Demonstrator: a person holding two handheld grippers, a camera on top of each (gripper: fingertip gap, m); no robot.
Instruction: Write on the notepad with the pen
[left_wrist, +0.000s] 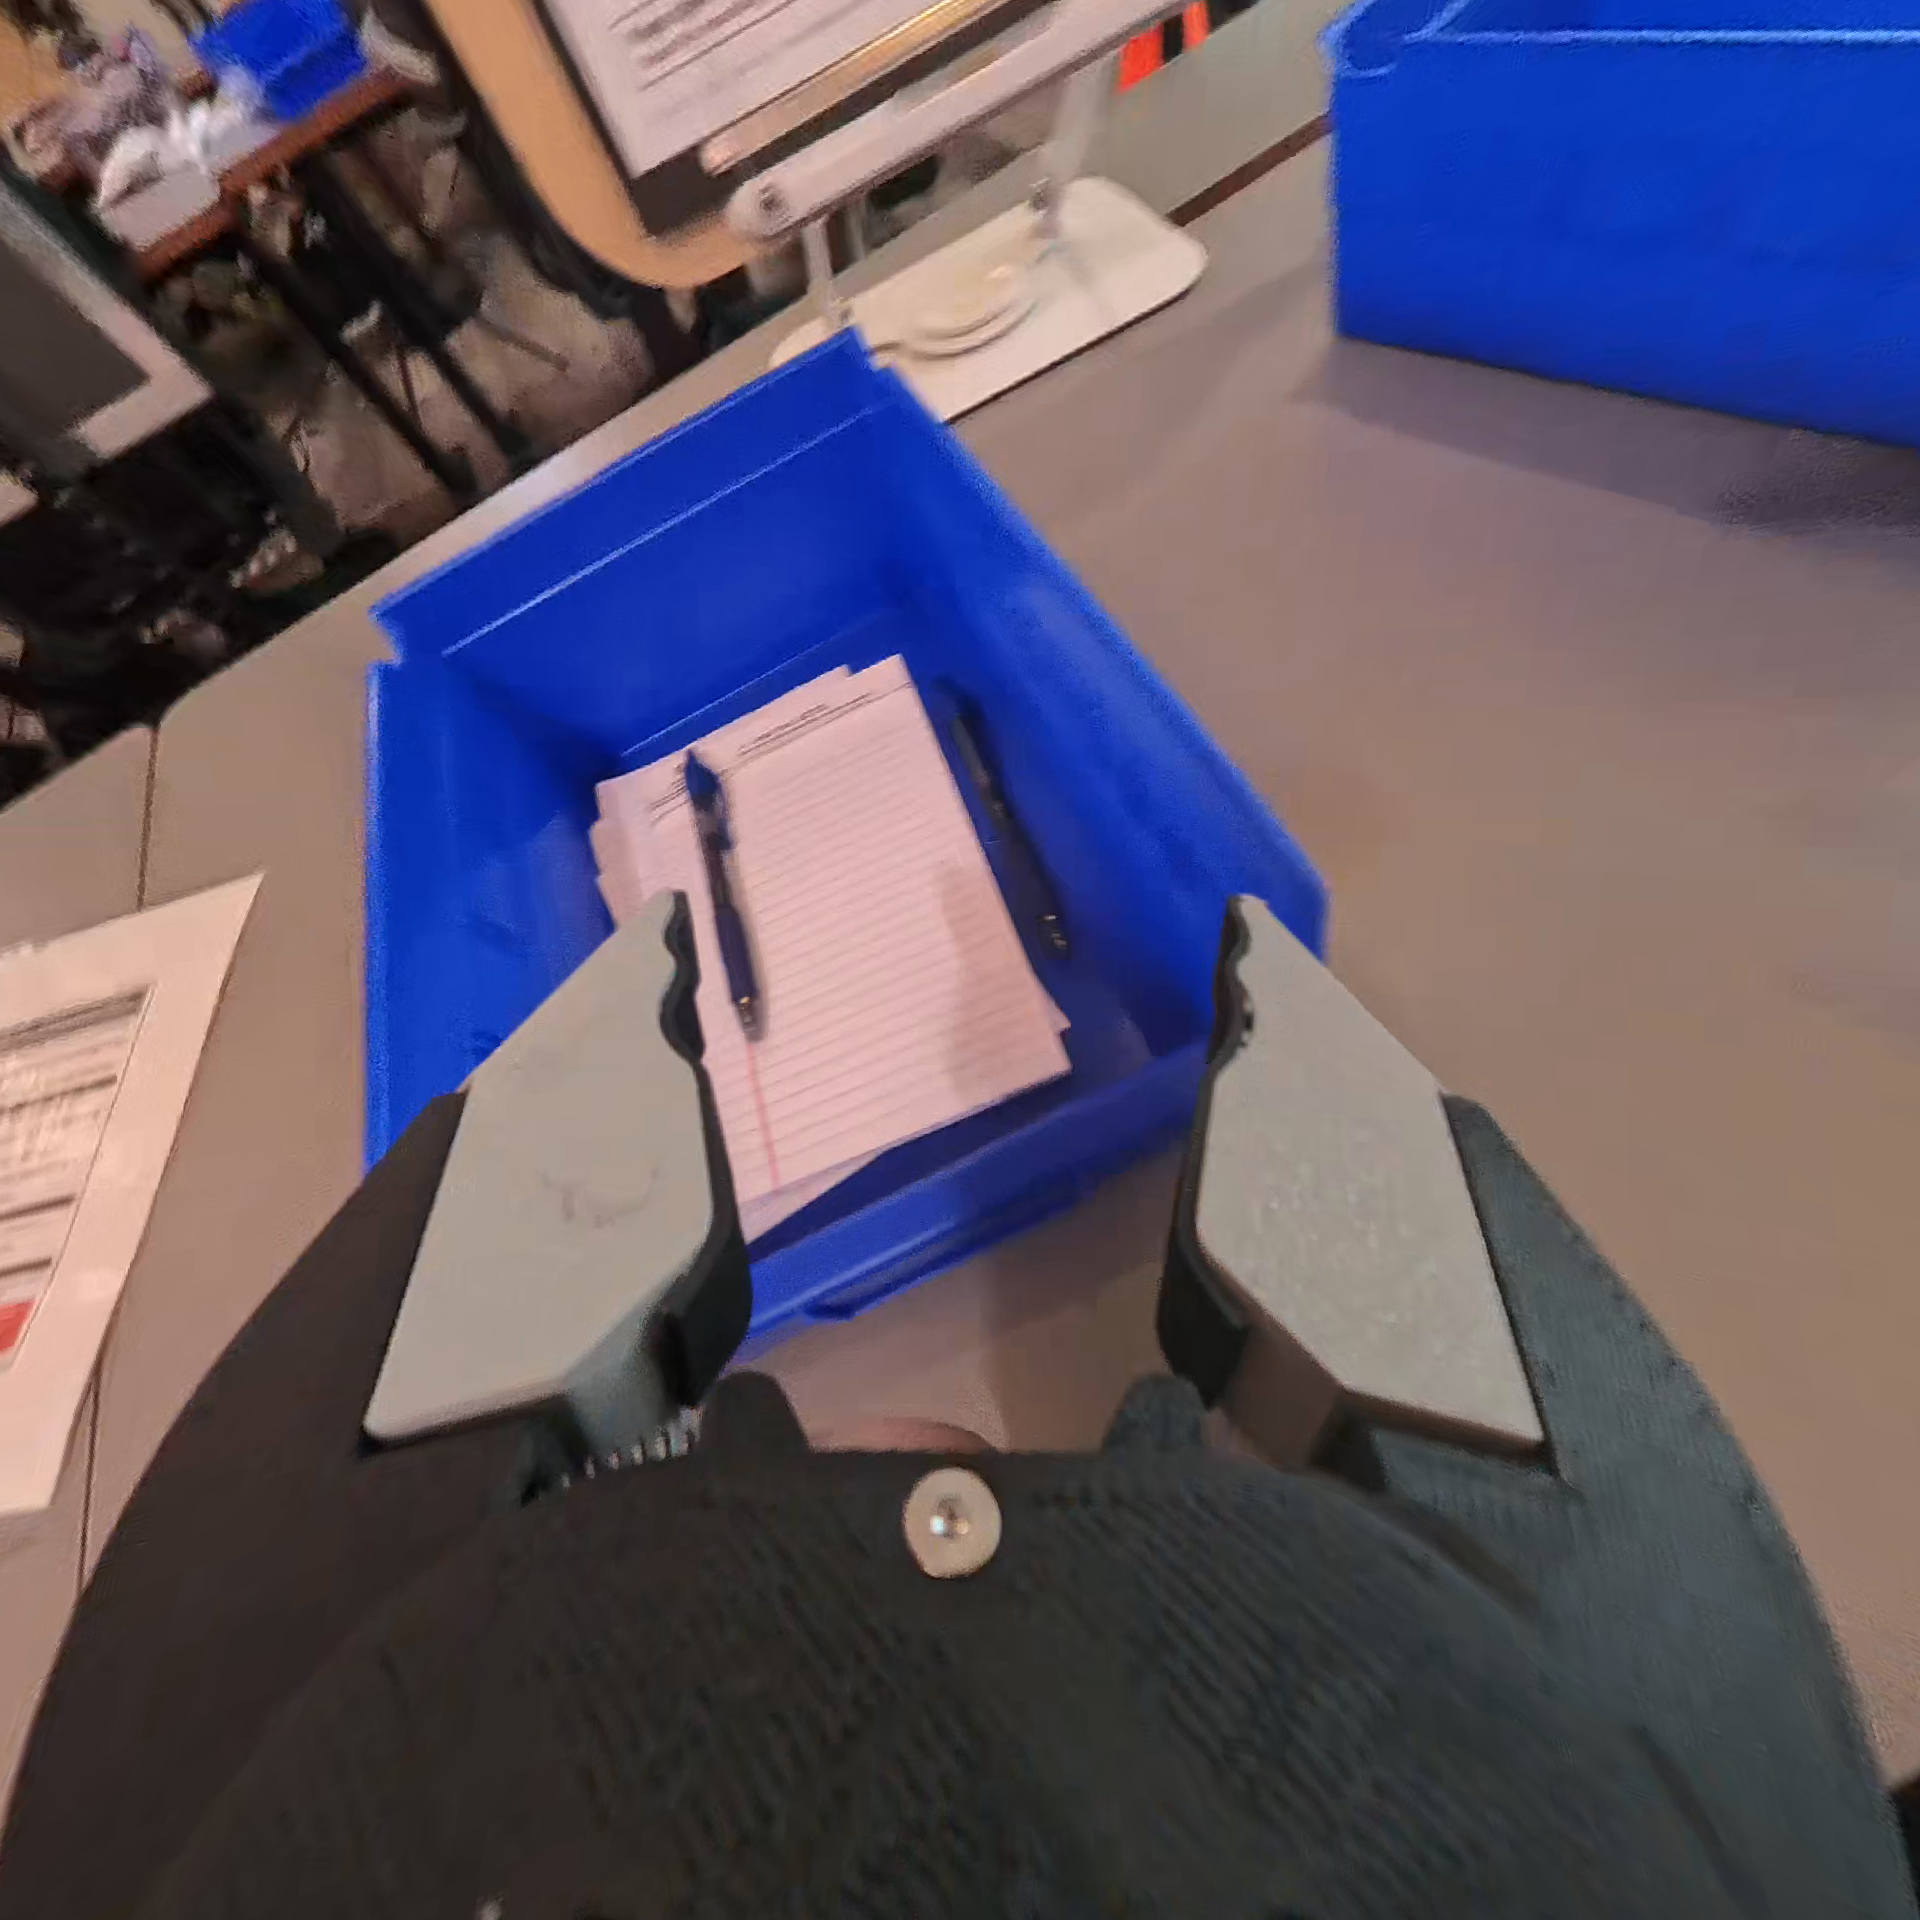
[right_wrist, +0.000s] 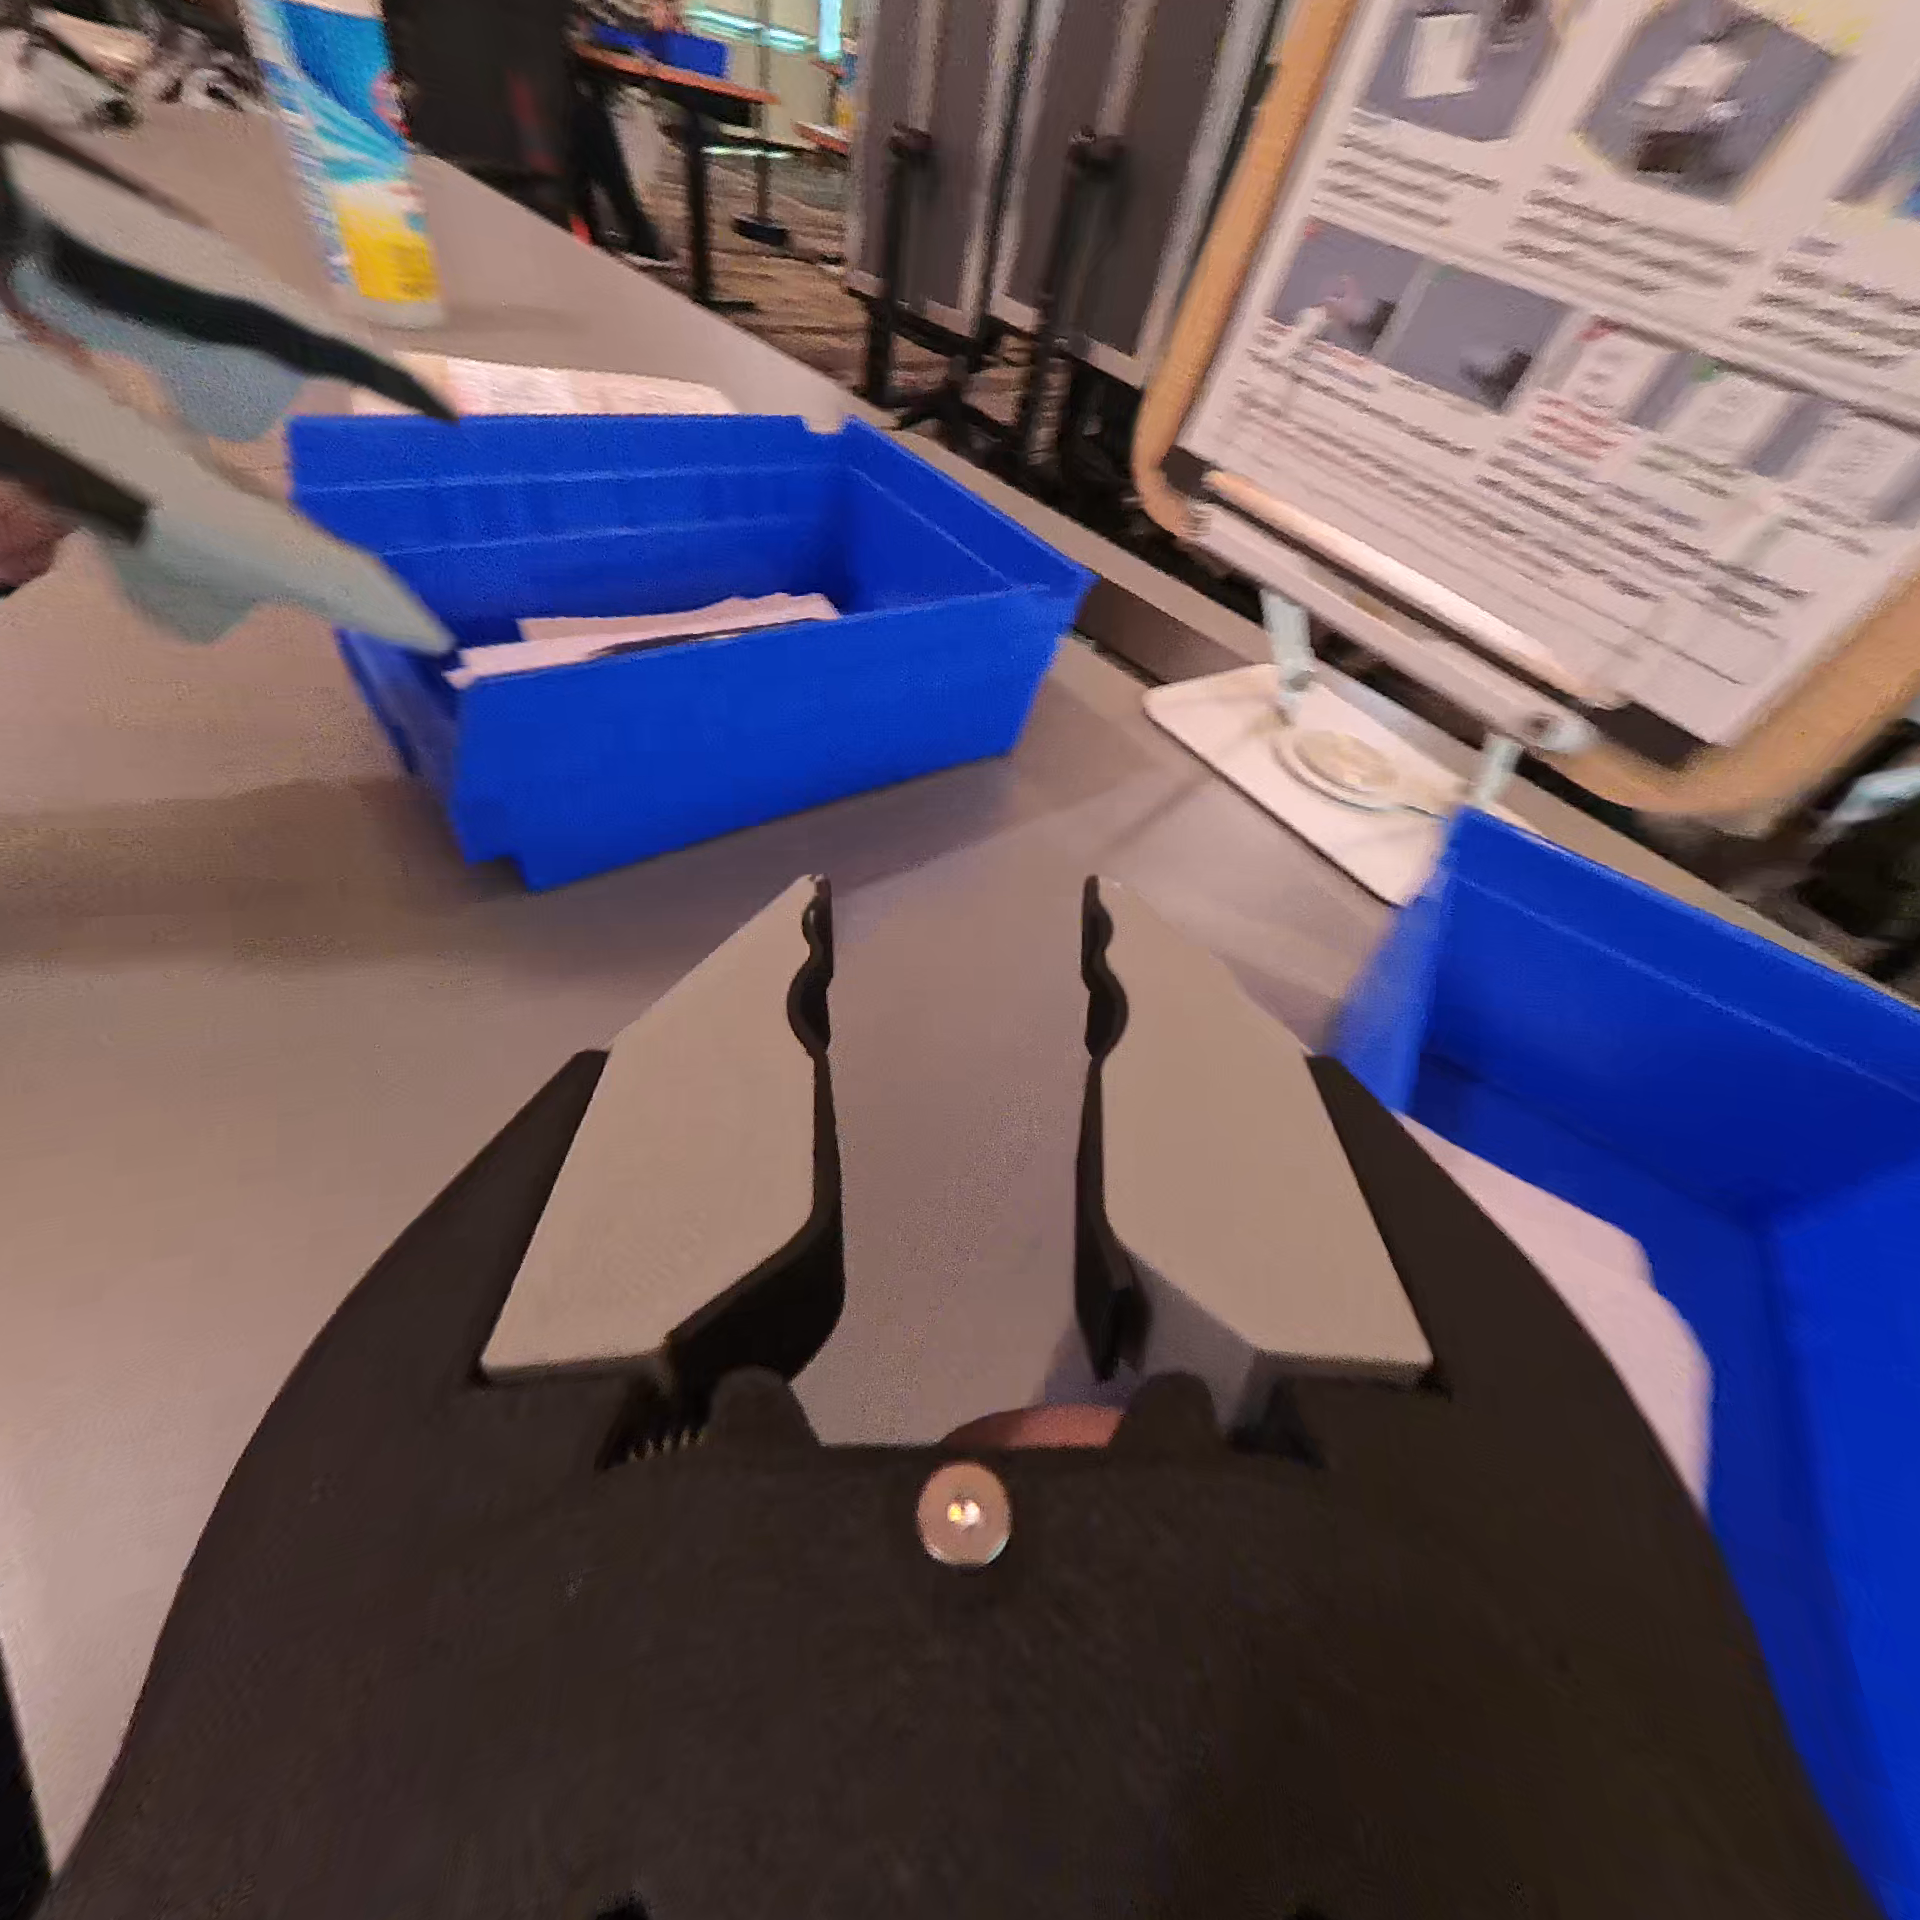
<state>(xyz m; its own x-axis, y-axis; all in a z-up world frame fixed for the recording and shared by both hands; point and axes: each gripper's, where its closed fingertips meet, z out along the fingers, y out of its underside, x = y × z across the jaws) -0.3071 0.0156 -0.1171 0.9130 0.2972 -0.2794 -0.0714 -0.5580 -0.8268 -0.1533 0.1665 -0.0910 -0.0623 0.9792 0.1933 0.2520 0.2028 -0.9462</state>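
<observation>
A white lined notepad (left_wrist: 862, 914) lies in a blue bin (left_wrist: 499, 935) on the grey table. A blue pen (left_wrist: 722, 883) lies on the pad's left side. A dark pen (left_wrist: 1003, 831) lies beside the pad's right edge. My left gripper (left_wrist: 951, 961) is open and empty, hovering above the bin's near end. In the right wrist view the same bin (right_wrist: 727, 717) sits ahead to the left with paper (right_wrist: 665, 623) showing over its wall. The left gripper (right_wrist: 395, 520) reaches over it from the left. My right gripper (right_wrist: 956, 914) is open and empty above bare table.
A second blue bin (left_wrist: 1621, 229) stands at the right, also close by my right gripper (right_wrist: 1621, 1091) with white material inside. An instruction board on a white stand (right_wrist: 1558, 312) stands behind. A printed sheet (left_wrist: 94, 1122) lies at the left. A canister (right_wrist: 364, 156) stands far left. To the dark pen (left_wrist: 1003, 831): left tips about 15 centimetres, right tips about 25 centimetres.
</observation>
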